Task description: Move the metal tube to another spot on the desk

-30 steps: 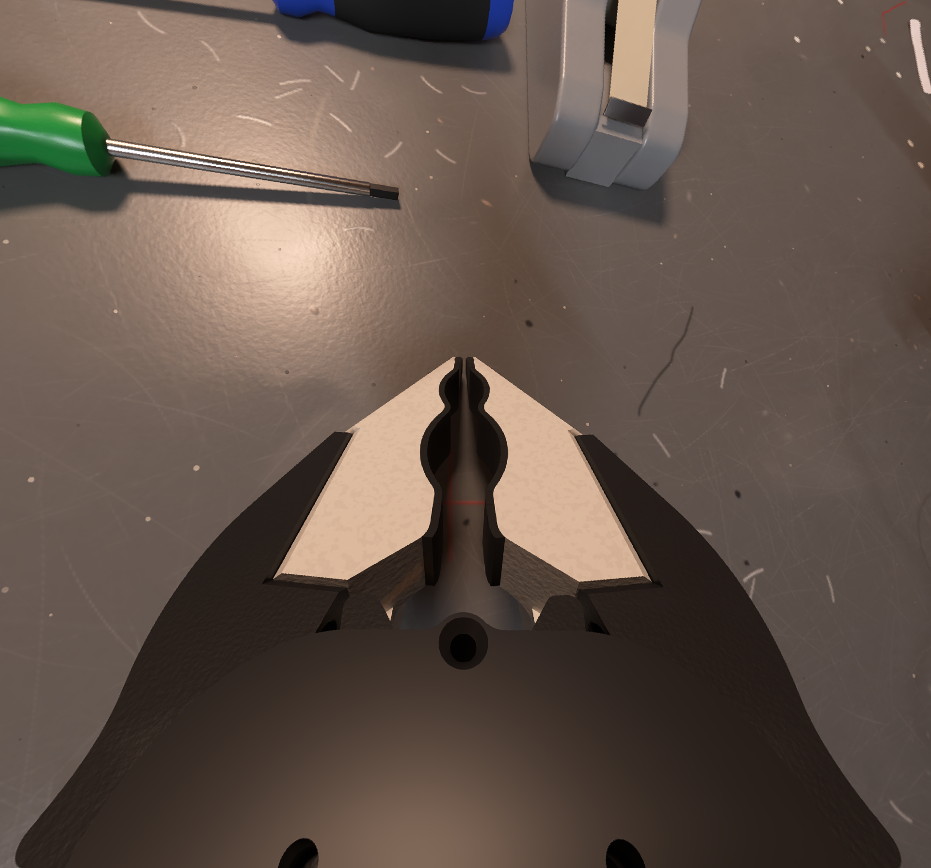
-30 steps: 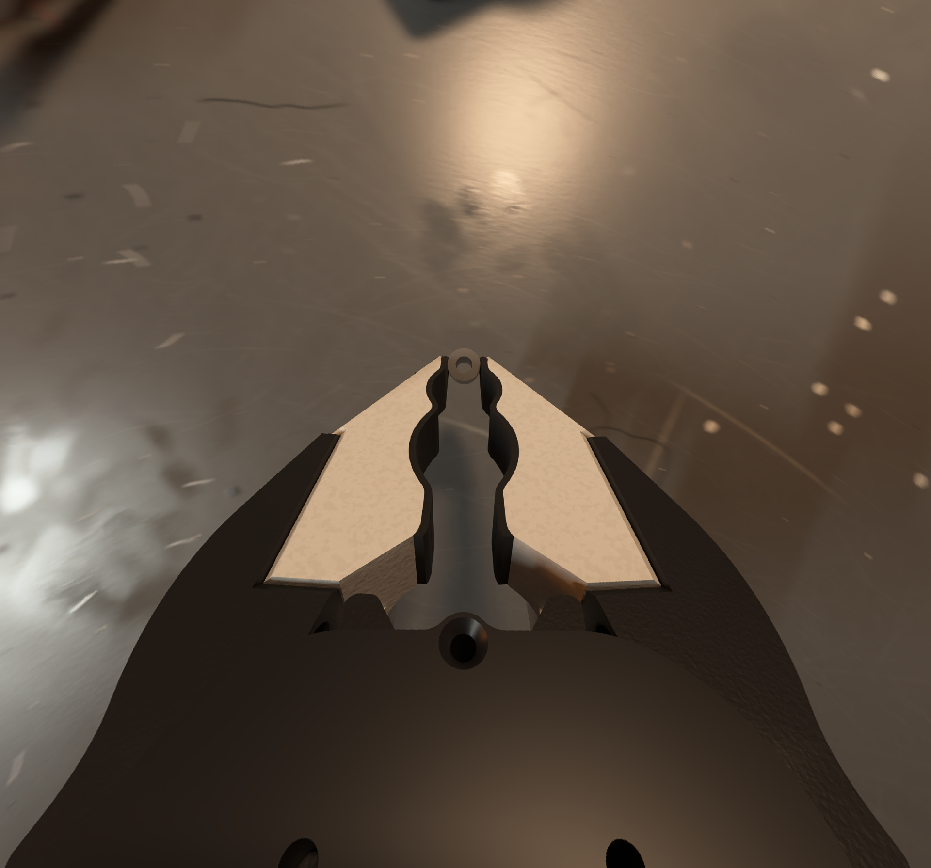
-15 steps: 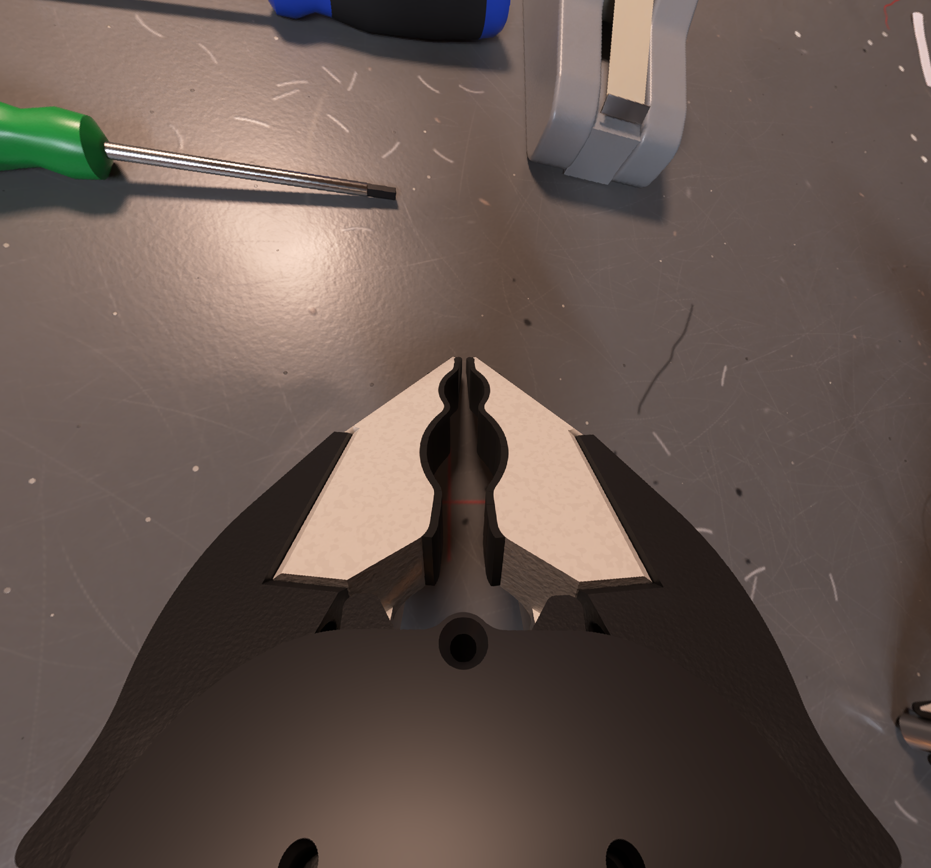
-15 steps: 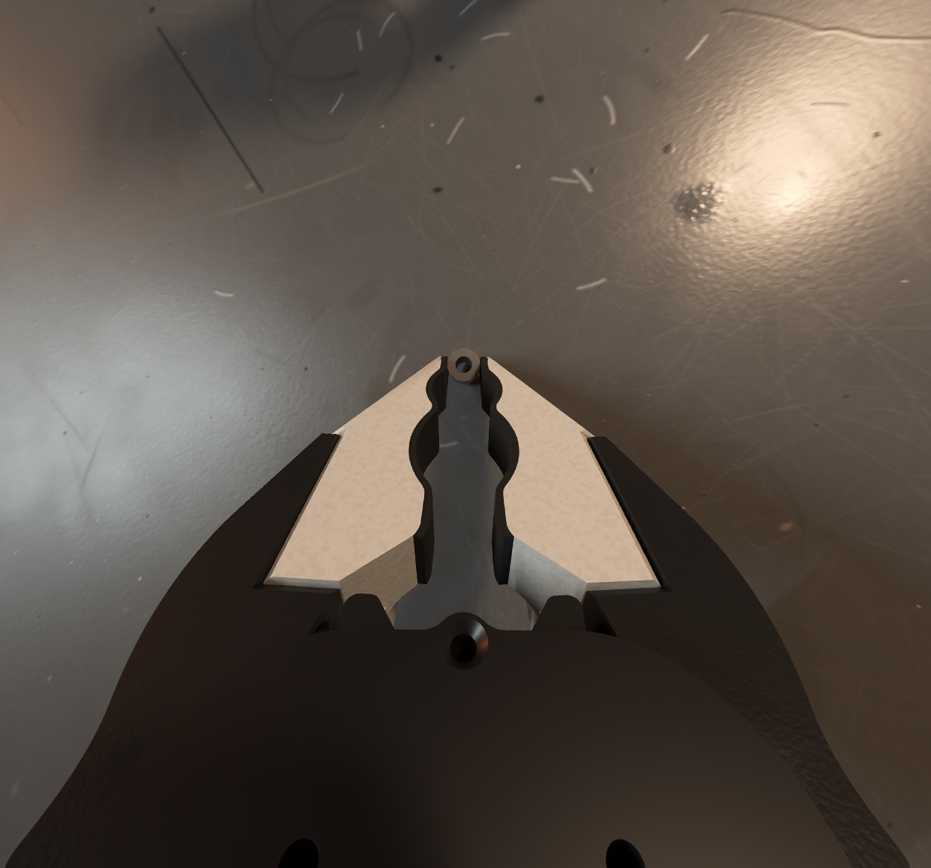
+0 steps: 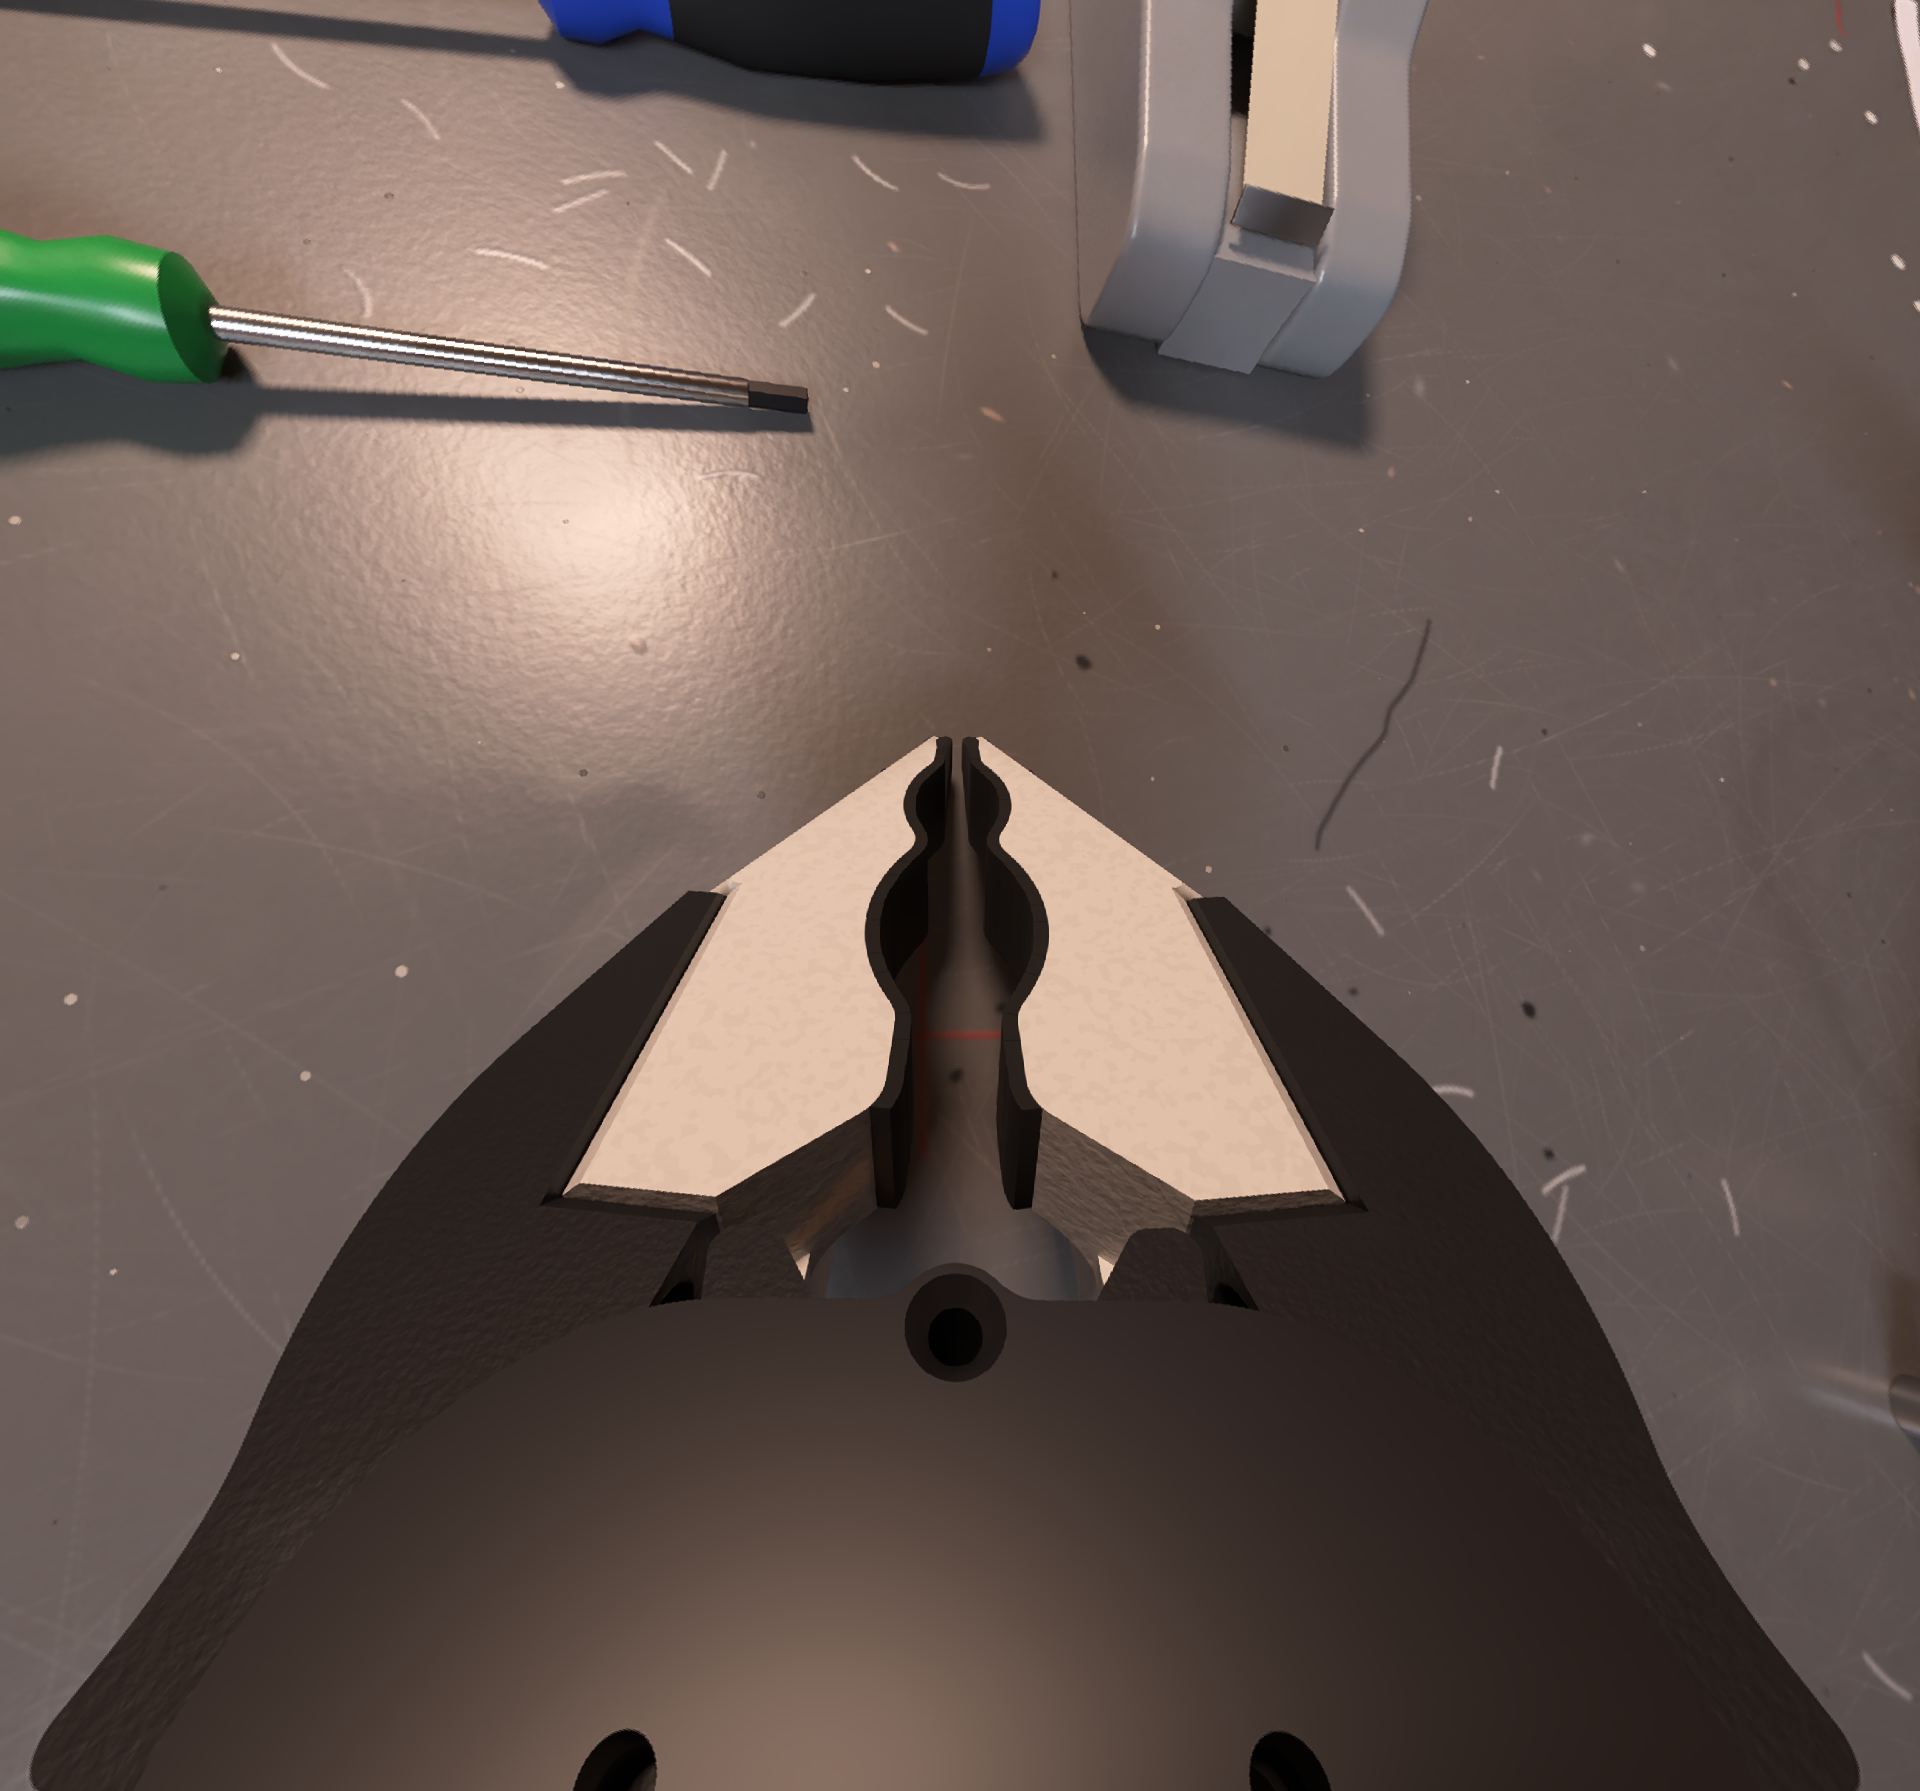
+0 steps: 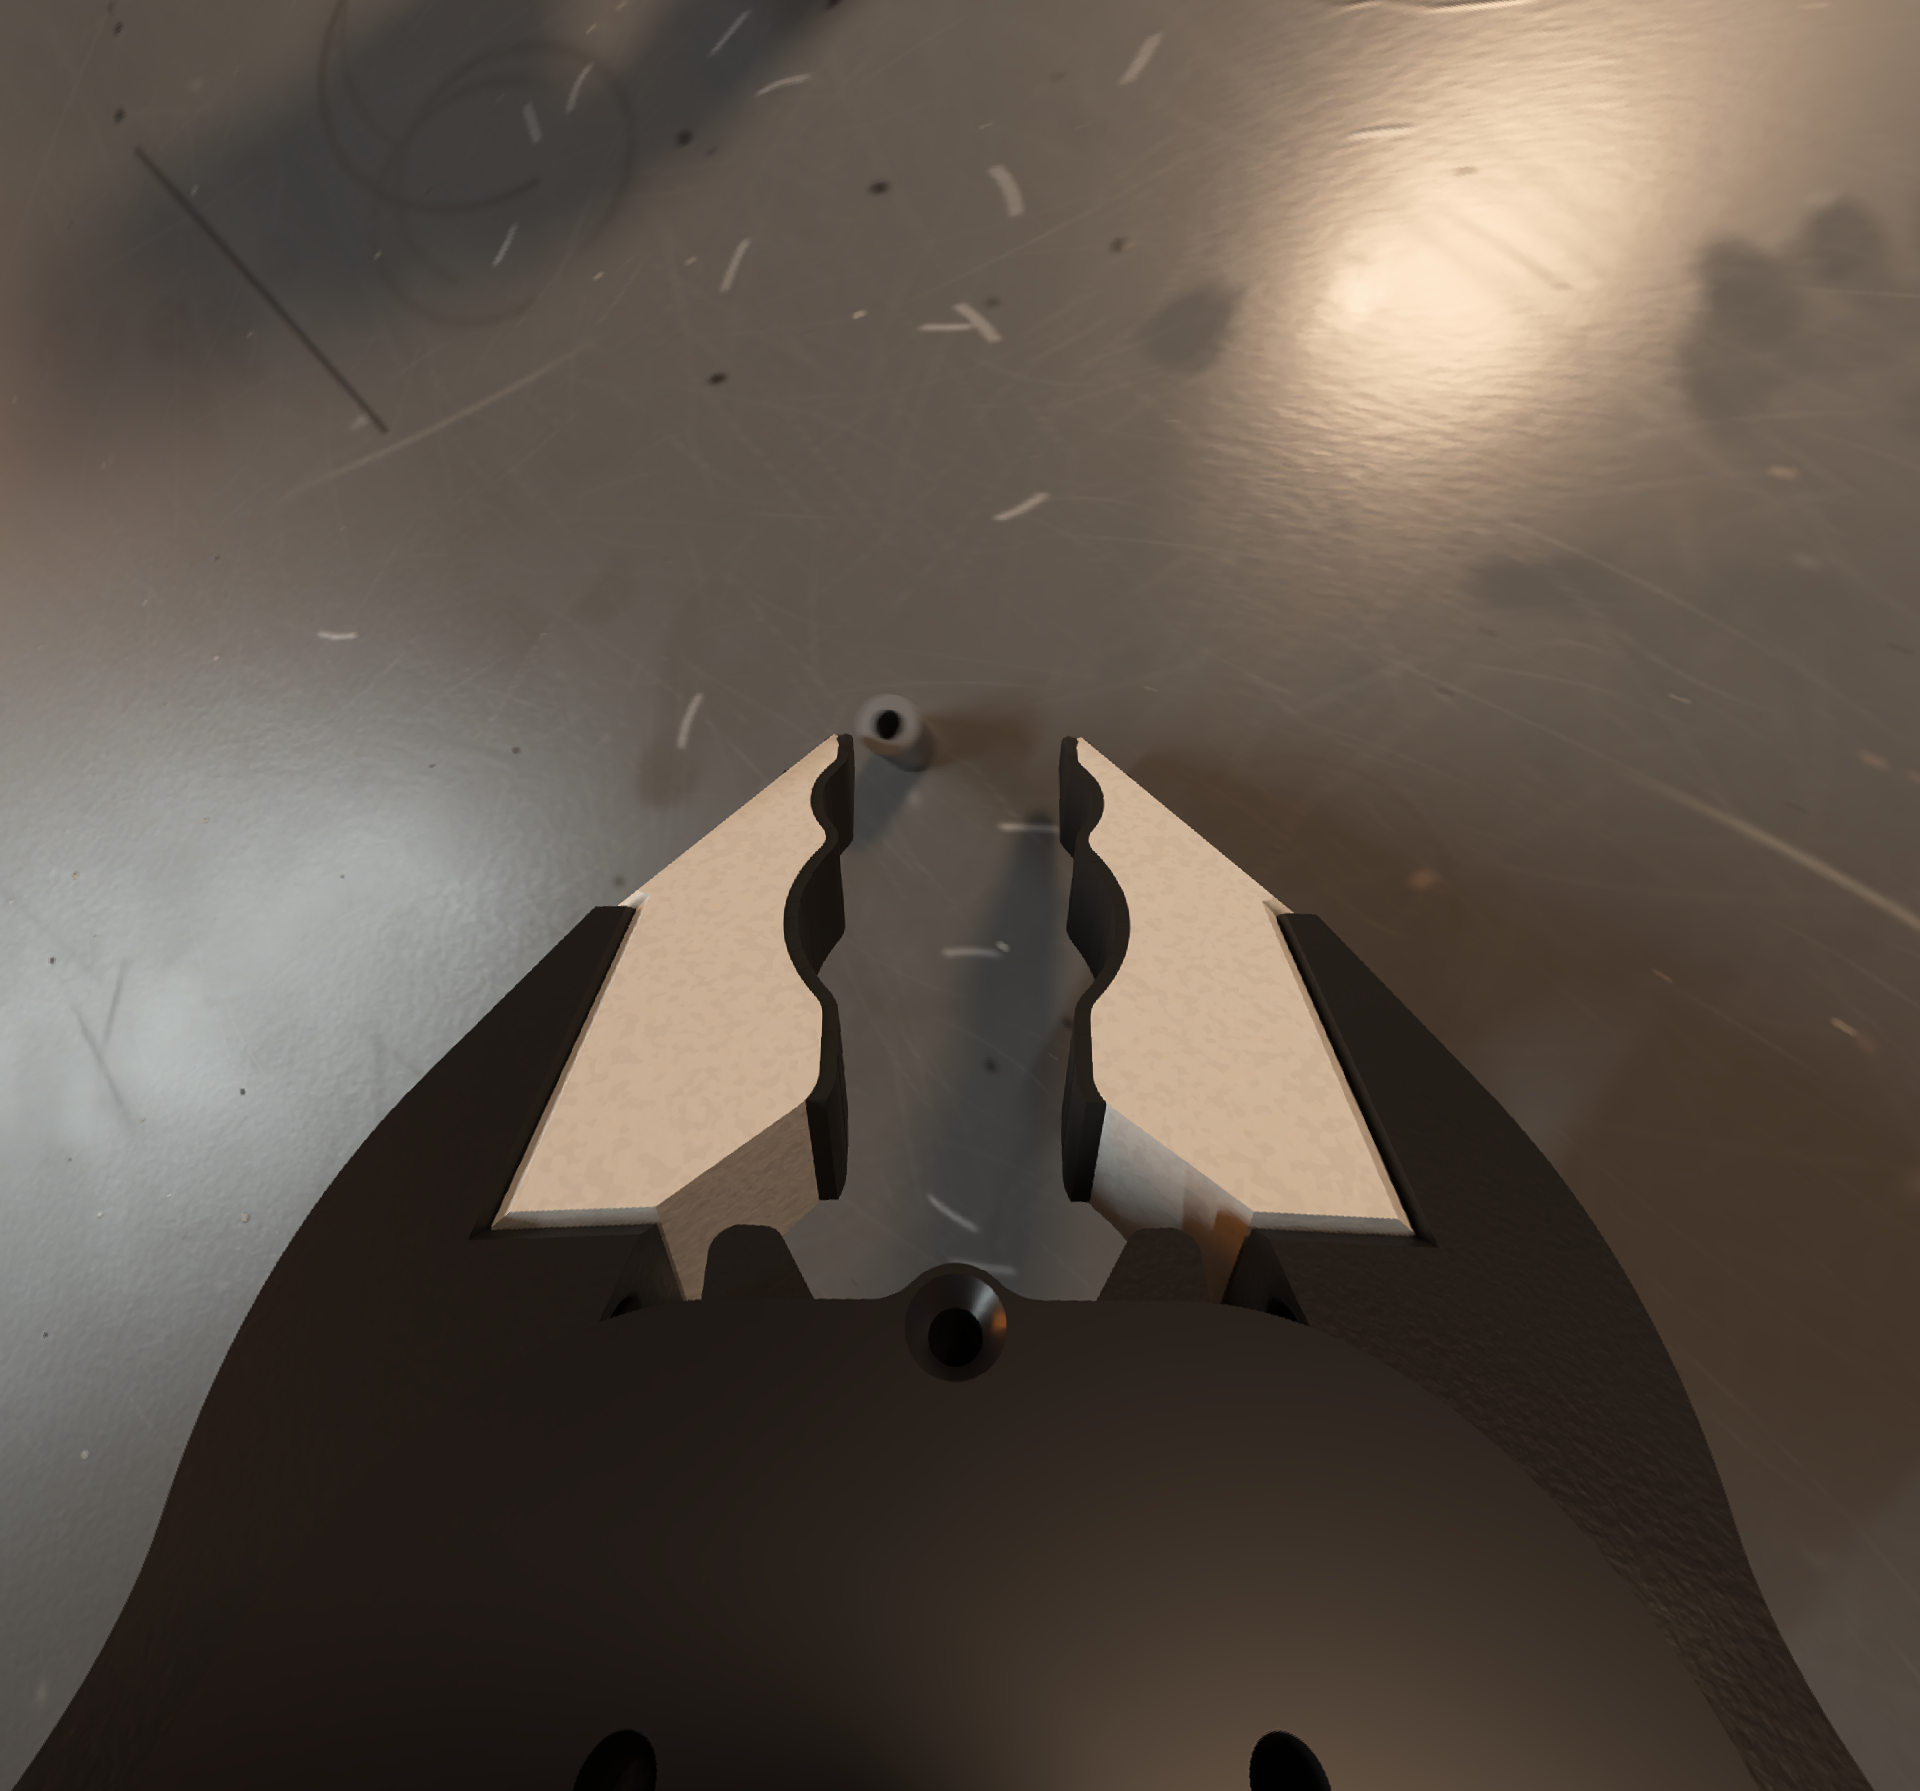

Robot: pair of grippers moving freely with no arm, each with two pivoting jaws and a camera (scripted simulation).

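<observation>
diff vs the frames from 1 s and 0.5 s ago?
The right gripper opened and let go of the metal tube, which now sits by its left fingertip on the desk. The left gripper stayed shut and empty; both screwdrivers and the grey clamp kept their places.

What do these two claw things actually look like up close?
Both look the same. The left gripper and the right gripper each have a broad, dark brown-black body that fans out like a shield, with a round hole at the centre. Two pale beige, speckled triangular fingers taper to a point, edged inside with wavy black pads. No cables show.
</observation>
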